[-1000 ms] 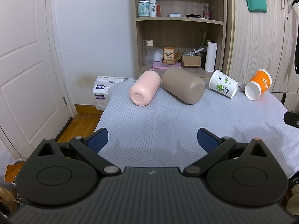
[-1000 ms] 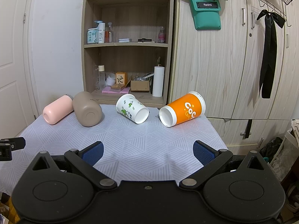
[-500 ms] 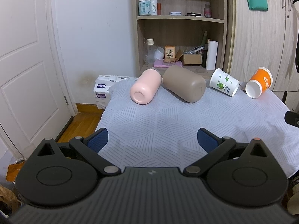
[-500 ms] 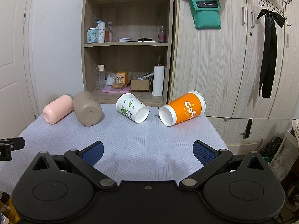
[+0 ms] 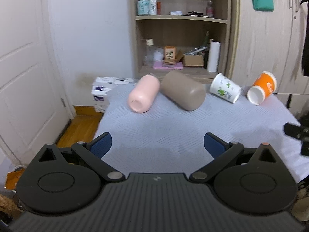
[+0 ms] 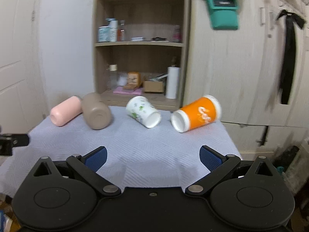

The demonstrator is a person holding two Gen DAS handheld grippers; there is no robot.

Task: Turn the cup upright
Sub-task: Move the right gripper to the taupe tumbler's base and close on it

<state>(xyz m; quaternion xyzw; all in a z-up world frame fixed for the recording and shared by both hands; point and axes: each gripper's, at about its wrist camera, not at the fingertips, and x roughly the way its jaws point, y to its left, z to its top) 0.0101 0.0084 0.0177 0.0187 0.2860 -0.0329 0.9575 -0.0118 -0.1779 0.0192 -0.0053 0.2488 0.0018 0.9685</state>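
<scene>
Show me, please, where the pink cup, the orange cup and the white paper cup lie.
pink cup (image 5: 143, 94), left wrist view, on its side wall.
orange cup (image 6: 200, 112), right wrist view, on its printed side.
white paper cup (image 6: 142, 111), right wrist view, on its side wall.

pink cup (image 5: 143, 95): far end hidden behind the brown cup (image 5: 183, 90)
orange cup (image 6: 197, 114): lettering blurred, unreadable
table (image 6: 164, 135): near edge hidden by the right gripper (image 6: 152, 159)
shelf bottles (image 6: 111, 31): labels too blurred to read
</scene>
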